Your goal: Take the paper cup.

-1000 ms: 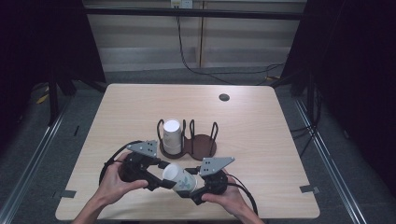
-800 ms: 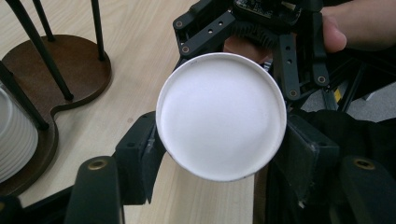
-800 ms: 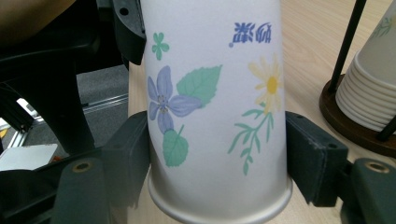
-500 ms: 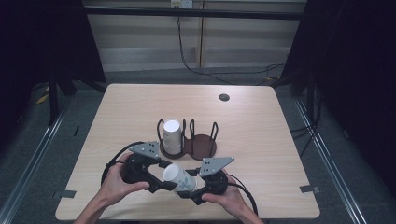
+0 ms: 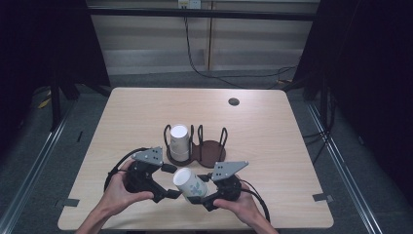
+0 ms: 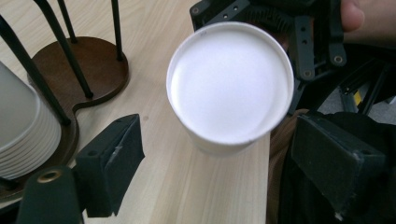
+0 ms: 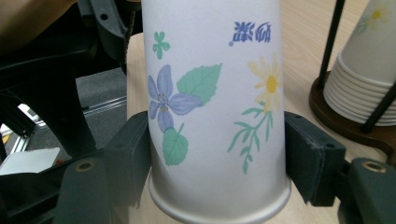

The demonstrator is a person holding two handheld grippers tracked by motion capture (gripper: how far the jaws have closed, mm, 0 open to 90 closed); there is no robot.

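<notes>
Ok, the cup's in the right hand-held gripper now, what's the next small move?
Probably carry the cup toward the holder's empty side. The right hand-held gripper clamps it near the rim, and the left hand-held gripper has just been opening, pads clear of it.

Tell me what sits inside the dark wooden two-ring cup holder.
A stack of upturned white paper cups fills the left ring of the dark wooden cup holder; its right ring is bare. The base beneath the stack is covered.

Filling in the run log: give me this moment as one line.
left gripper: open, fingers just released | right gripper: shut on floral paper cup | cup stack in wooden holder | table
</notes>
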